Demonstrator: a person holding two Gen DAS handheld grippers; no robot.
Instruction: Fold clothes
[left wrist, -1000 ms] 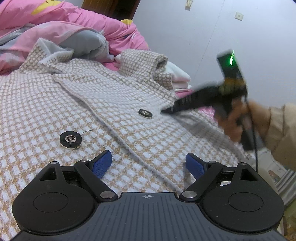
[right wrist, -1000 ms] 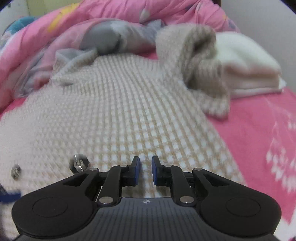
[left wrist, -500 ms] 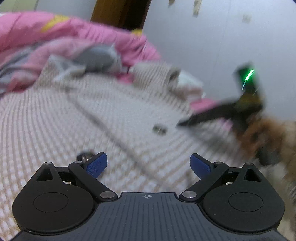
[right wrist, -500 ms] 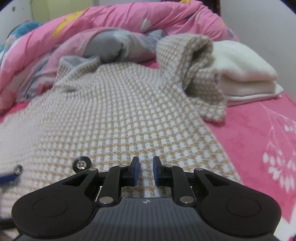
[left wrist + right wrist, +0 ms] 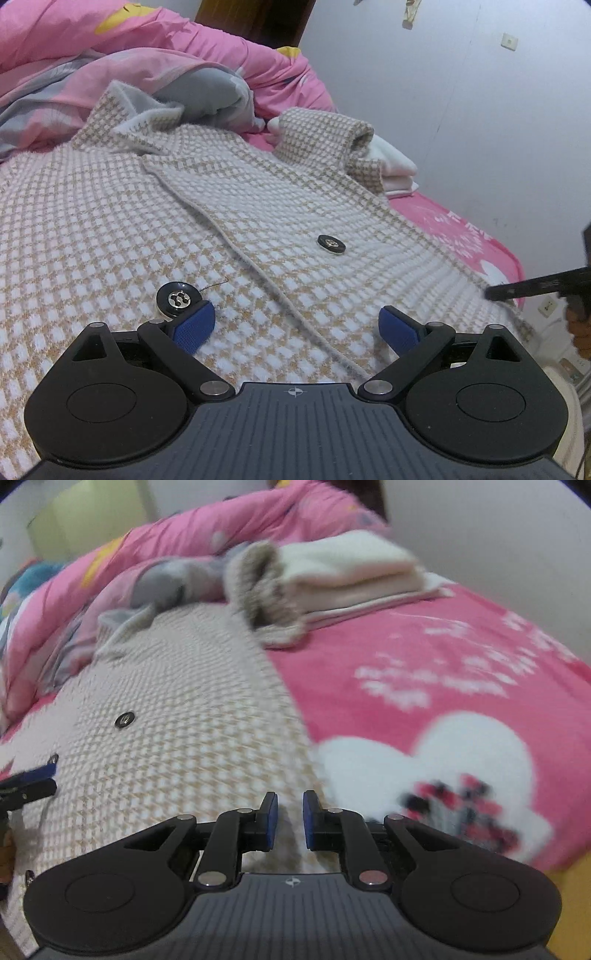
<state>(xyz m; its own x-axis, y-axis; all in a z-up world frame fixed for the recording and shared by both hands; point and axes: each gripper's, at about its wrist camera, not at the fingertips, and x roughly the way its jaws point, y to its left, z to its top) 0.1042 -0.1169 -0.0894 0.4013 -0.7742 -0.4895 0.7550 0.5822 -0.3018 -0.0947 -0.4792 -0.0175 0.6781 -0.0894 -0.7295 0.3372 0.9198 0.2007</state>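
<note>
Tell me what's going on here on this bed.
A person with a gripper in each hand is about to fold a checked buttoned cardigan spread flat on the pink bed. The left gripper hovers wide open over its front; the right gripper, jaws nearly closed with only a narrow gap, is at its edge, holding nothing.

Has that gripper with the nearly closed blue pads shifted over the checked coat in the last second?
Yes. The right gripper has slid rightward: the checked coat's right edge, earlier far to the right of the pads, now lies almost between them, beside the pink sheet.
</note>
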